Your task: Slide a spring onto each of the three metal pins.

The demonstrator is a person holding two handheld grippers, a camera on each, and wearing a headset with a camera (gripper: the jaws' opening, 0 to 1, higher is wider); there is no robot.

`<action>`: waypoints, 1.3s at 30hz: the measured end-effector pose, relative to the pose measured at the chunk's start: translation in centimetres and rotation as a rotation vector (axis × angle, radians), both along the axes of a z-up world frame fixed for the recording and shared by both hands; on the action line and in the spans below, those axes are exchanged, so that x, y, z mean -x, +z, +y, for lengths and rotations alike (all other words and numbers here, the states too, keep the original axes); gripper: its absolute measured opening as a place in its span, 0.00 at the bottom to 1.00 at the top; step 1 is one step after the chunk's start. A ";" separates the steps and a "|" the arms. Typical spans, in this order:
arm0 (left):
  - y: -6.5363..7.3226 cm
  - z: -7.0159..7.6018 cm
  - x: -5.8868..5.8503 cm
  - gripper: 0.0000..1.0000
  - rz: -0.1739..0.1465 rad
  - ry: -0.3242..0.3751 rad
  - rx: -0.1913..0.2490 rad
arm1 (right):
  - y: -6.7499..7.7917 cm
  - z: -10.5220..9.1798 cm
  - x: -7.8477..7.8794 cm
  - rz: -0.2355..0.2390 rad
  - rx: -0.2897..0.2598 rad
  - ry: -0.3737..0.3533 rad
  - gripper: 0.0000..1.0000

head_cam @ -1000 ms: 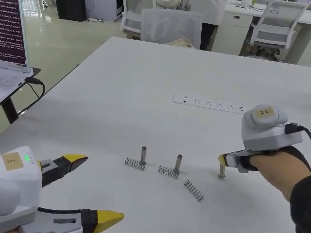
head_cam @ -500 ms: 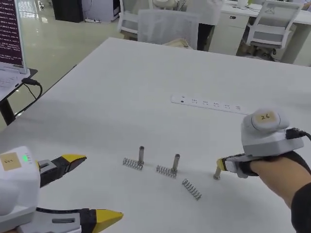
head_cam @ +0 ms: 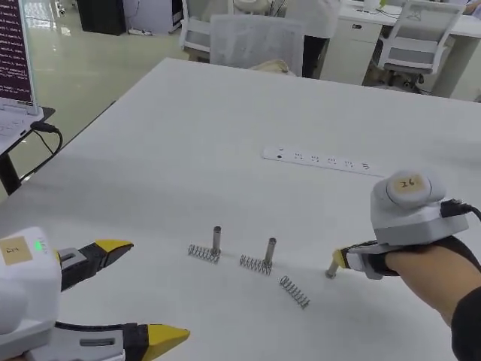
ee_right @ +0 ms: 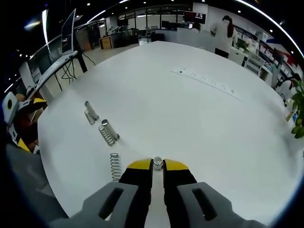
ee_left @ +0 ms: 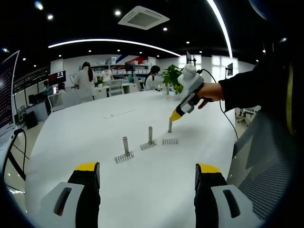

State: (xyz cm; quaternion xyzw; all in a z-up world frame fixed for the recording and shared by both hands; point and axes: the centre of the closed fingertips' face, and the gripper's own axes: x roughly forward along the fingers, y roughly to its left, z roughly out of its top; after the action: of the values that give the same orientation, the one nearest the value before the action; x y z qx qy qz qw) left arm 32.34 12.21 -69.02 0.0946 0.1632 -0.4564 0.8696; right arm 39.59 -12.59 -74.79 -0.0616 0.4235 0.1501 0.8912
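Two metal pins (head_cam: 216, 239) (head_cam: 270, 250) stand upright on the white table (head_cam: 225, 135), each with a spring (head_cam: 203, 253) (head_cam: 256, 264) lying at its base. A third spring (head_cam: 294, 292) lies loose to their right. My right gripper (head_cam: 338, 260) is shut on the third pin (head_cam: 331, 268), which leans a little just above the table; in the right gripper view the pin's top (ee_right: 157, 164) shows between the yellow tips. My left gripper (head_cam: 143, 289) hovers open and empty at the near left, its fingers (ee_left: 88, 167) wide apart, facing the pins (ee_left: 125, 145) (ee_left: 150, 134).
A white power strip (head_cam: 319, 161) lies farther back on the table. A laptop (head_cam: 15, 53) on a side stand with a cable sits off the table's left edge. Office chairs (head_cam: 255, 41) stand beyond the far edge.
My right gripper has shifted slightly left with the third pin, which now leans a little. The left gripper, the other pins and the springs have stayed put; the head camera drifted.
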 end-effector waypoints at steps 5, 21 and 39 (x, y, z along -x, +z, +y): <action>0.0 0.0 0.0 0.79 0.001 -0.002 0.000 | 0.0 0.0 0.4 0.014 0.001 -0.001 0.05; -0.1 -0.1 0.1 0.79 0.004 -0.005 0.000 | 0.1 0.3 0.8 0.029 0.012 0.020 0.06; 0.0 -0.2 0.2 0.79 0.003 -0.009 -0.002 | 1.4 0.7 0.3 -0.027 0.008 0.044 0.05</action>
State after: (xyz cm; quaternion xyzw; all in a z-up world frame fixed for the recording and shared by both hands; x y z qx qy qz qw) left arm 32.17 12.04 -69.06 0.0953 0.1645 -0.4602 0.8672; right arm 39.31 -11.85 -73.43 -0.0763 0.4106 0.1672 0.8931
